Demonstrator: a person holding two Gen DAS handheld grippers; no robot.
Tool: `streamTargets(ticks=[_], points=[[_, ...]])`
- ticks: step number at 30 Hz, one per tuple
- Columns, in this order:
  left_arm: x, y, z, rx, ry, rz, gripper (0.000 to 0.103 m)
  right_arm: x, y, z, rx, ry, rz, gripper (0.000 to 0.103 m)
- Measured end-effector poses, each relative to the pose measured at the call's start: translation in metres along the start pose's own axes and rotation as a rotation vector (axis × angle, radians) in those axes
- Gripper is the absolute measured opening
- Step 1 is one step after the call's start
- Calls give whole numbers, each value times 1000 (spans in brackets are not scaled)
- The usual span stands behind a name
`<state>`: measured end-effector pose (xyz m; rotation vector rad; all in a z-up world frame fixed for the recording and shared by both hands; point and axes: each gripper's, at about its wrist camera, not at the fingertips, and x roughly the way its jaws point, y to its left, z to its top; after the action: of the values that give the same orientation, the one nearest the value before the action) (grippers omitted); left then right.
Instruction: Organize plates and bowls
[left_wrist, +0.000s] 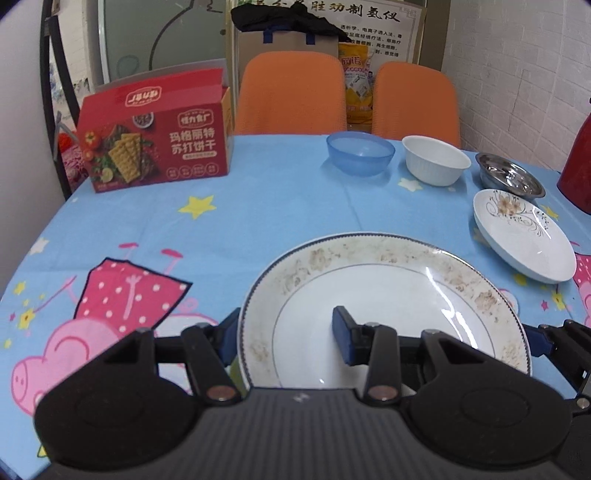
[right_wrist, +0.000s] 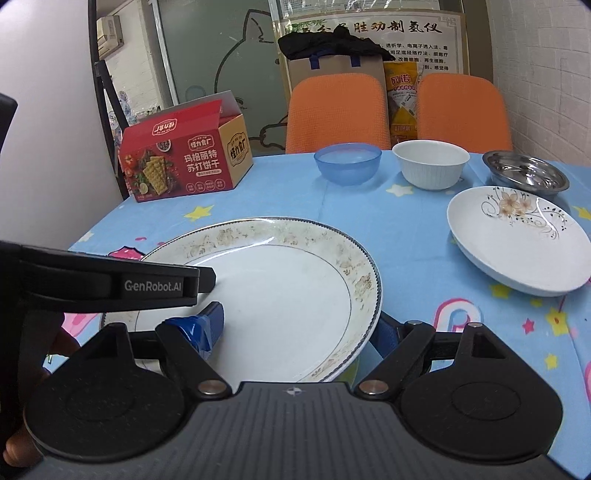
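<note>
1. The large gold-patterned plate (left_wrist: 384, 314) is being held by both grippers at once: the left gripper (left_wrist: 284, 339) is clamping its left rim, one pad under the rim and one inside the well, and the right gripper (right_wrist: 295, 328) is straddling its right rim in the same way, its jaws partly spread and seeming to bear on the plate.
2. Judging by this, the plate is being carried as the base of a stack; whether it is clear of the cloth I cannot tell.
3. The next move is probably calling for a level carry toward the flower-painted plate (right_wrist: 517, 236), lying ahead and to the right of the right gripper, without letting the rim slip from either grip.
4. Farther ahead, a blue plastic bowl (right_wrist: 347, 162), a white ribbed bowl (right_wrist: 430, 162) and a steel bowl (right_wrist: 524, 173) are standing in a row.
5. Ahead and left, a red cracker box (left_wrist: 155, 140) is sitting open.
6. Everything is resting on a blue cartoon tablecloth (left_wrist: 258, 206); two orange chairs (left_wrist: 291, 92) are standing beyond it, against a wall poster (right_wrist: 369, 33).
</note>
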<state>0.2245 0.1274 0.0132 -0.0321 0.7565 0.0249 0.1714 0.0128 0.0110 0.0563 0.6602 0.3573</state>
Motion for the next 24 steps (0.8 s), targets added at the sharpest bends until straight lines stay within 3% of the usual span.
streamTargets(ticks=[9,14,16,20,24], points=[[8,14,-22,-56,10,-55,41,-1,12,-18,-69,-1,-39,70],[5,12,-25,-42,-24,-48,51,6,23,-26,-199,12,-100,71],[0,15,-24,-56,-39,-56,73,5,19,-24,-167,12,-83,71],[-17,17,-12,-65,-101,-43,79,-5,-8,-15,-23,17,-2,69],[-17,5,11,-56,-116,-92,87,-24,-37,-3,80,-25,-2,69]])
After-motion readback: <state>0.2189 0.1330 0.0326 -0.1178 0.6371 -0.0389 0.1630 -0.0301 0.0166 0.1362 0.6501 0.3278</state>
